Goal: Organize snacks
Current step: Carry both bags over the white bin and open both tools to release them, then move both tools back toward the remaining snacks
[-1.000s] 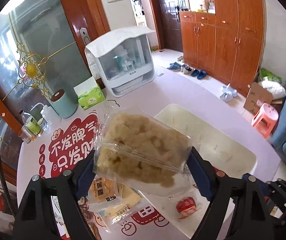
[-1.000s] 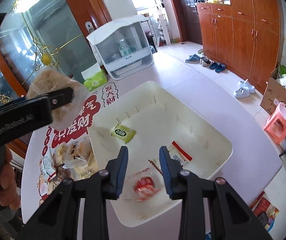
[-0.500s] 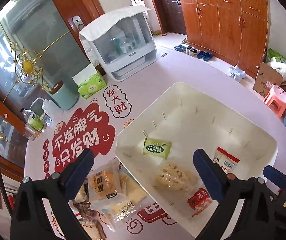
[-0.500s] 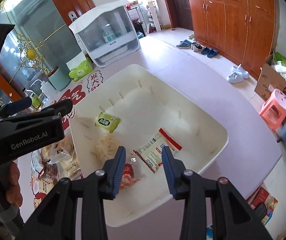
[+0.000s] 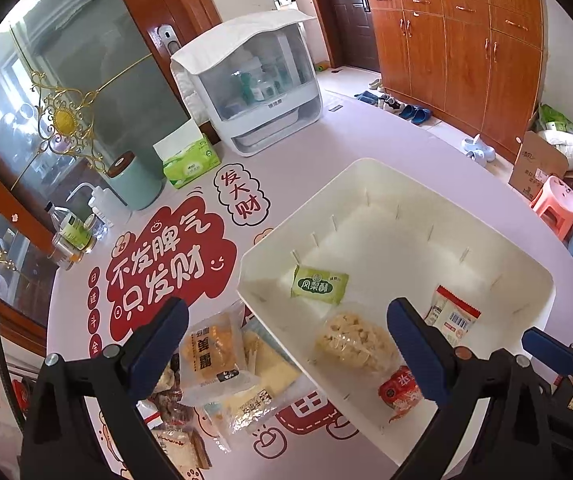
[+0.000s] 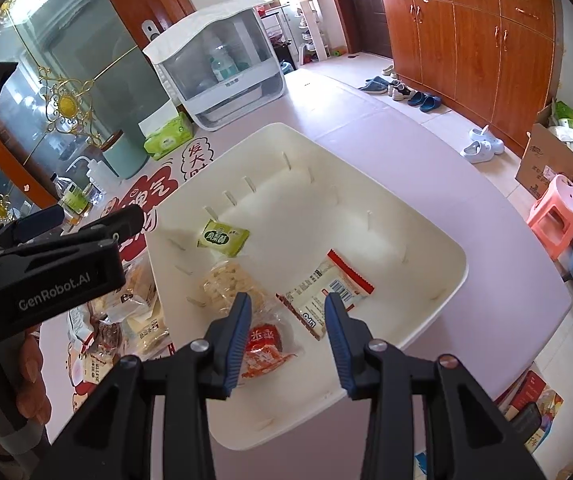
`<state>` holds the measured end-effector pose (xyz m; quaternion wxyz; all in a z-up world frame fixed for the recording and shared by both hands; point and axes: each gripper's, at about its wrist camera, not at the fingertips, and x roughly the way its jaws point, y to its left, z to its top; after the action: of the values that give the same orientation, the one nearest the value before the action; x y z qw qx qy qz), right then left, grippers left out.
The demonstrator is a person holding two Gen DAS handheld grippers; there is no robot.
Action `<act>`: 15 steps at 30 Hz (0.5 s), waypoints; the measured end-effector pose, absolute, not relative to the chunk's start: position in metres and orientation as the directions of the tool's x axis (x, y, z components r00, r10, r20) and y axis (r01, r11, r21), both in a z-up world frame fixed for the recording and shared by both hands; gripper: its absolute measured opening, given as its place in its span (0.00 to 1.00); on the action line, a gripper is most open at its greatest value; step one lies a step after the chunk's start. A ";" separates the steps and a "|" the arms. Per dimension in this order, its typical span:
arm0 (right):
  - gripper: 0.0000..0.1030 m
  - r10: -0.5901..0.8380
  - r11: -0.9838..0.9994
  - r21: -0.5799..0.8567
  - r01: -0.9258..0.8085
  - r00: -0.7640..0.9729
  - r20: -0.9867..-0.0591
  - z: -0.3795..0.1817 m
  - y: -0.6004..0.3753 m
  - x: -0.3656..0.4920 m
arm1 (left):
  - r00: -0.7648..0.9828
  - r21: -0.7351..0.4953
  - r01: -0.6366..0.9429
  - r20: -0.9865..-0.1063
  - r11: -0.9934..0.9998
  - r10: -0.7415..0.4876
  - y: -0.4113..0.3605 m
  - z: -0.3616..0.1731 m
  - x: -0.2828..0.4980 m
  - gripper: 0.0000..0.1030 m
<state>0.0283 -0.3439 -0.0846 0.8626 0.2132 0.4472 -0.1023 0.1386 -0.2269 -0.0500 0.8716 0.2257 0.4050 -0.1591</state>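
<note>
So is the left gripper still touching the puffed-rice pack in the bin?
Apart. In the left wrist view the left gripper hangs wide open with both pads bare, while the puffed-rice pack lies on the floor of the bin beneath them.

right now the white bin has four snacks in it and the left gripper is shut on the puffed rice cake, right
Not quite. The white bin does hold four snacks, but the left gripper is open and holds nothing: the puffed rice cake lies loose on the bin floor beside the green packet. The left wrist view shows its fingers spread wide, with no snack between the pads.
</note>
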 end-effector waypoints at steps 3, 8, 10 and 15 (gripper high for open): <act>0.38 0.014 0.888 0.276 0.368 0.579 -0.815 -0.085 -0.343 0.028 | 0.622 0.265 0.459 -0.777 0.848 -0.094 -0.227 -0.050 0.138 0.96; 0.38 0.015 0.890 0.276 0.364 0.581 -0.814 -0.084 -0.336 0.028 | 0.623 0.262 0.455 -0.777 0.851 -0.094 -0.215 -0.050 0.133 0.96; 0.38 0.014 0.892 0.273 0.361 0.580 -0.815 -0.084 -0.331 0.028 | 0.625 0.264 0.452 -0.775 0.852 -0.092 -0.212 -0.049 0.132 0.96; 0.38 0.013 0.895 0.270 0.356 0.584 -0.812 -0.081 -0.319 0.028 | 0.628 0.256 0.440 -0.773 0.861 -0.091 -0.194 -0.046 0.130 0.96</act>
<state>0.0281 -0.3191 -0.0813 0.8654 0.2070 0.4454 -0.0992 0.1296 -0.1939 -0.0460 0.8760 0.2161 0.4037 -0.1515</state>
